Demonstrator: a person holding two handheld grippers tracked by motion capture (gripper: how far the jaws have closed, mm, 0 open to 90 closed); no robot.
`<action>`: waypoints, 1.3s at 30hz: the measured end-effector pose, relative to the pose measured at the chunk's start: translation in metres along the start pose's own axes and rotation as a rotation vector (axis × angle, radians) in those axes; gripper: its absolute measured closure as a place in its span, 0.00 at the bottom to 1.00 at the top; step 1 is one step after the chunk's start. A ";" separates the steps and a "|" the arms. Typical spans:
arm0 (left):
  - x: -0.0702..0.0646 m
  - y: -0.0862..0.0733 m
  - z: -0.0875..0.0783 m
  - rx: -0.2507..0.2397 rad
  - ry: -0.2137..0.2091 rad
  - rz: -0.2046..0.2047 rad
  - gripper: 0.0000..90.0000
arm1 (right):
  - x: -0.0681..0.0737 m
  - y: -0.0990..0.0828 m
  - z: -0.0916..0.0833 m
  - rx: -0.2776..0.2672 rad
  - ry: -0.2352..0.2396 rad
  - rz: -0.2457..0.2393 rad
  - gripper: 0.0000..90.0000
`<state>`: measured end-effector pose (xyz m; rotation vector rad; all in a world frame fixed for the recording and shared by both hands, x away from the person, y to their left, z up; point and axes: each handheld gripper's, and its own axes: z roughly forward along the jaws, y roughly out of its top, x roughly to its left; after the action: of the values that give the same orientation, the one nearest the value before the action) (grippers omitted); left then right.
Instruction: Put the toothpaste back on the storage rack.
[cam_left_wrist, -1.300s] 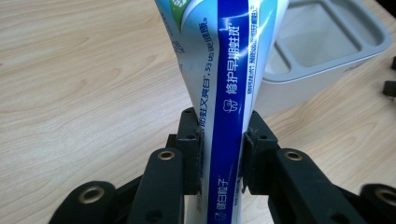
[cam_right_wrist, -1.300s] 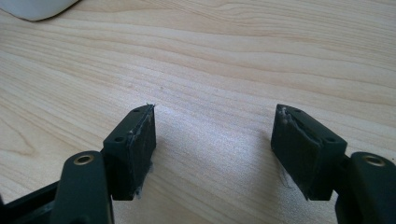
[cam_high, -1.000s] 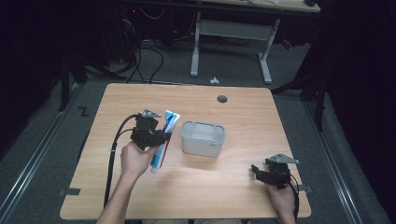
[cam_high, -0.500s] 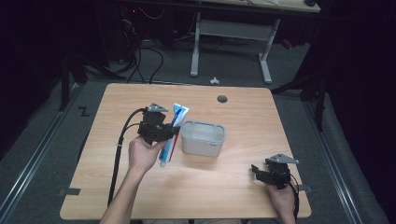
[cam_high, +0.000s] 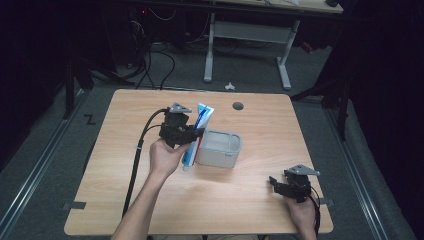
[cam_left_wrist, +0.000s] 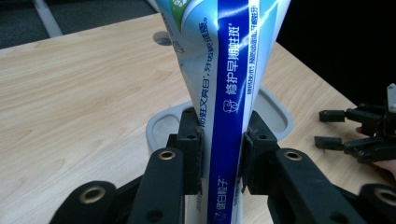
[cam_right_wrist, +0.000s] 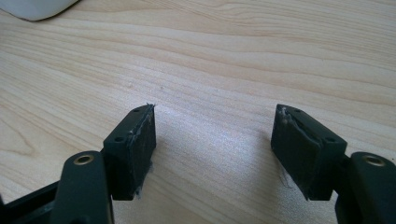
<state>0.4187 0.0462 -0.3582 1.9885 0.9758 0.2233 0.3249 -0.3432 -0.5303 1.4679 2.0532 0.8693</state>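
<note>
Table (cam_high: 100, 165): wood top, 4 straight edges. The left third is bare from the near edge to the far edge, the widest free strip on the board.

Left gripper (cam_high: 192, 134): held above the table just left of centre, its cable (cam_high: 135, 165) trailing back toward the near edge. In the left gripper view both pads press flat on the tube (cam_left_wrist: 224, 116), 1 on each side, no gap. The tube is a blue and white toothpaste tube, clear of the wood, its wide crimped end toward the far edge and its cap end (cam_high: 186, 167) toward the person. In the high view its lower end lies just beside the left wall of the bin (cam_high: 220, 157); contact with that wall cannot be told.

Bin: grey, rounded corners, open top, at table centre, resting on the wood. Free wood on its far side up to the round hole (cam_high: 238, 106) near the far edge. Free wood also on its near side down to the near edge.

Right of the bin: a broad bare strip of wood.

Right gripper (cam_high: 276, 184): near the near right corner, low over the wood, well apart from the bin. Its jaws stand wide apart with bare wood between the pads (cam_right_wrist: 140, 140). It sits close to the right edge and the near edge, with little room outward and open room toward the centre.
</note>
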 end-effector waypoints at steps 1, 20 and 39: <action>-0.001 0.002 0.001 -0.001 -0.001 0.003 0.81 | 0.000 0.000 0.000 0.000 0.000 0.000 0.35; -0.017 0.029 0.019 -0.098 0.010 0.043 0.82 | 0.000 0.000 0.000 0.001 0.001 0.003 0.35; -0.017 0.049 0.041 -0.175 0.005 -0.008 0.82 | 0.000 0.000 0.000 0.000 0.000 0.004 0.35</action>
<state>0.4545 -0.0067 -0.3406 1.8254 0.9350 0.2993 0.3248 -0.3430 -0.5303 1.4729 2.0511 0.8703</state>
